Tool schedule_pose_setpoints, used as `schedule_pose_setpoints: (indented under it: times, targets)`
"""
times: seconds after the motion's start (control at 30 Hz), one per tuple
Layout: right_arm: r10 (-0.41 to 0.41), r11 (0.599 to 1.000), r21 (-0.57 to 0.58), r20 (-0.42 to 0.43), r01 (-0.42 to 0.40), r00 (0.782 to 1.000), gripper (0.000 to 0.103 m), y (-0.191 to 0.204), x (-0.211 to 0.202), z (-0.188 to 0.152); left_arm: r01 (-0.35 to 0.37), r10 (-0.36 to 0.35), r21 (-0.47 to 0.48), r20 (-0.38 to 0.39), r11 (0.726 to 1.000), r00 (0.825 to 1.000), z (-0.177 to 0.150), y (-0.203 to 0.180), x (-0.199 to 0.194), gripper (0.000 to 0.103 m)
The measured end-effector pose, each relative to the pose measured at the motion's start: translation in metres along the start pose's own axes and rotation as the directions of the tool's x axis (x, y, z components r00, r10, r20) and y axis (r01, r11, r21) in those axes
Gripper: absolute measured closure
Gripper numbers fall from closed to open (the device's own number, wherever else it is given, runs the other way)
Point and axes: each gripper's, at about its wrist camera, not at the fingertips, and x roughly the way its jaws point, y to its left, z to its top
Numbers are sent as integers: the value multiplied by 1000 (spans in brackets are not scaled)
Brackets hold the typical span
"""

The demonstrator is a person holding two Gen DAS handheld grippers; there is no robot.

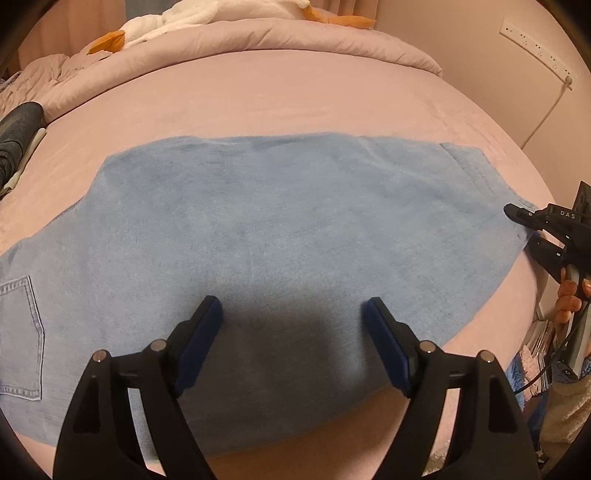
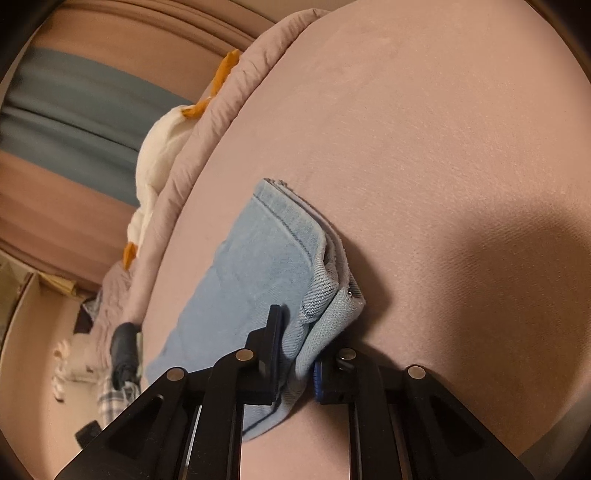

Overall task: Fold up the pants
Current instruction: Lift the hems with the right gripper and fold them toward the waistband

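Observation:
Light blue denim pants (image 1: 277, 221) lie flat across the pink bed (image 1: 295, 92), with a back pocket (image 1: 18, 332) at the far left. My left gripper (image 1: 291, 306) hangs open just above the cloth near its front edge, with nothing between the blue pads (image 1: 207, 332). At the right end of the pants, my right gripper (image 1: 522, 227) bites the hem. In the right wrist view the right gripper (image 2: 303, 332) is shut on the stacked hem layers of the pants (image 2: 258, 266), which bunch up between the jaws.
A rolled pink quilt (image 1: 258, 40) and a white plush toy with orange parts (image 1: 166, 22) lie along the far side of the bed. A dark garment (image 1: 18, 125) sits at the left edge. A hand (image 1: 569, 299) holds the right gripper beside the wall.

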Motion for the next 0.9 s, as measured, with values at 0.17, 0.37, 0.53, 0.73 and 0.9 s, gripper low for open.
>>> schedule_pose_setpoints:
  times: [0.17,0.37,0.53,0.73,0.9]
  targets:
    - [-4,1000,-8,11,4,1000,89,4,-4,0,21,-21,-13,6,1000,1000,1,3,-3,23]
    - [-11,997,-78,58,16,998,91,27,-15,-4,110,-107,-85,36,990,994,0,15,-11,24]
    - [-36,958,-278,116,67,993,91,75,-23,-19,338,-330,-274,77,900,941,5,40,-19,24]
    - [-78,776,-613,135,145,988,91,149,0,-76,530,-502,-417,185,738,845,9,53,-21,23]
    - [-70,642,-757,101,122,992,91,173,29,-125,632,-610,-437,212,639,763,18,42,-7,23]
